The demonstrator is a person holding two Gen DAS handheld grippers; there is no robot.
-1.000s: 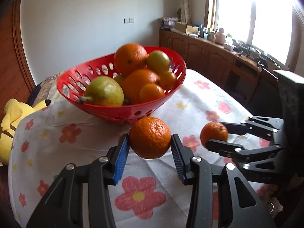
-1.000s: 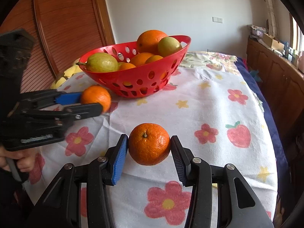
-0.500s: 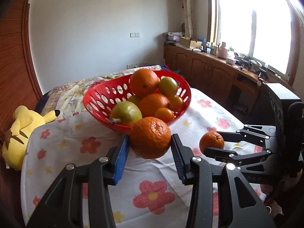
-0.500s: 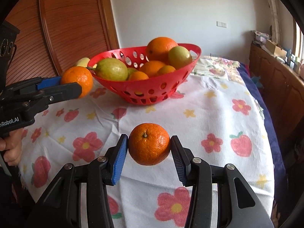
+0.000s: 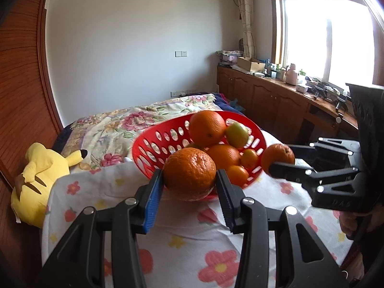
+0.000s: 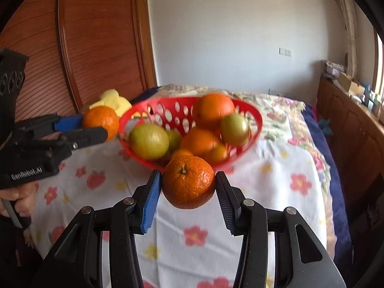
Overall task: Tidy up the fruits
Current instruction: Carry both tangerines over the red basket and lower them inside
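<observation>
Right wrist view: "GenRobot.AI" marks the left tongs (image 6: 102,129) — both tongs pinch 1 tangerine (image 6: 188,182) each.

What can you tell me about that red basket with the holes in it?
The red basket is a round, shallow bowl, plastic by its look, its flared wall pierced with oval holes. It sits upright on the flowered tablecloth, heaped with oranges and green-yellow fruits above its rim. Neither pair of tongs visibly touches it; each holds its own orange nearby.
</observation>
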